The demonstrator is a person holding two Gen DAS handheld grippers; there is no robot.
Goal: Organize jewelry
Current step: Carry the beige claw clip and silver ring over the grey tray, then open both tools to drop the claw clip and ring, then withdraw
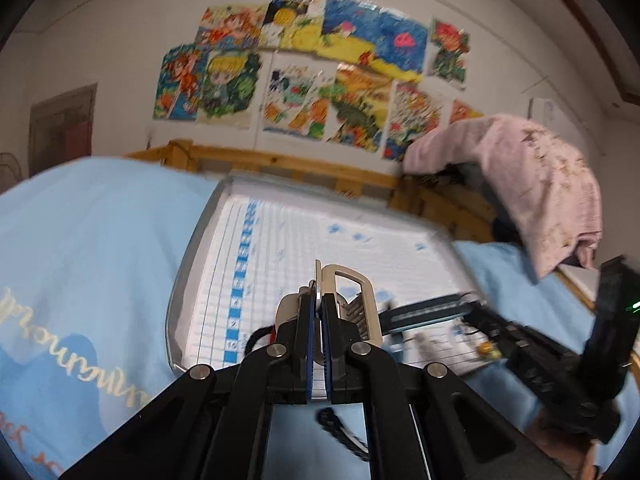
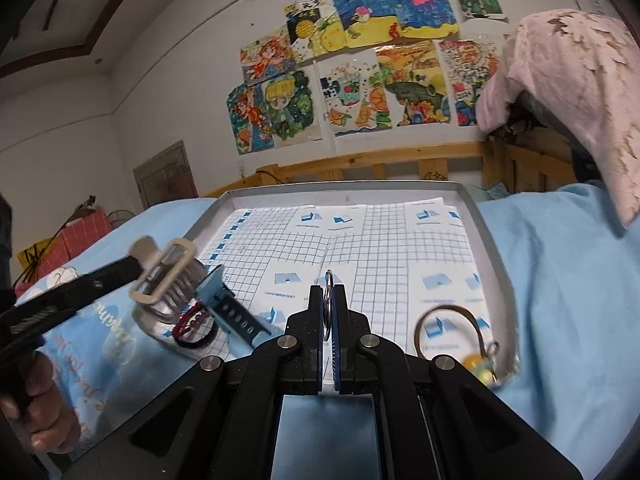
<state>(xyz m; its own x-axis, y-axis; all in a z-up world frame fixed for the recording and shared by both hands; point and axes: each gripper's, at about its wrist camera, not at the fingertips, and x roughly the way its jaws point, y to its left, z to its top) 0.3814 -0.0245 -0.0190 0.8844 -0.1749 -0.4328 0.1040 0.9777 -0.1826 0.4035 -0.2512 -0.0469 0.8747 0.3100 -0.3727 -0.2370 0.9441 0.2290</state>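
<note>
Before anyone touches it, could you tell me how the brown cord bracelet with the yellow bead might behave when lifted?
The brown cord bracelet lies in a loose open loop on the tray, so it probably flops and sags. Its yellow bead would likely swing downward. It looks thin, so probably very light.

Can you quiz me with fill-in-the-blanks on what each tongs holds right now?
The left tongs are shut on a beige hair ____.
The right tongs pinch a thin metal ____.
The brown bracelet lies on the ____ sheet in the tray.

Missing: clip; ring; grid
</note>
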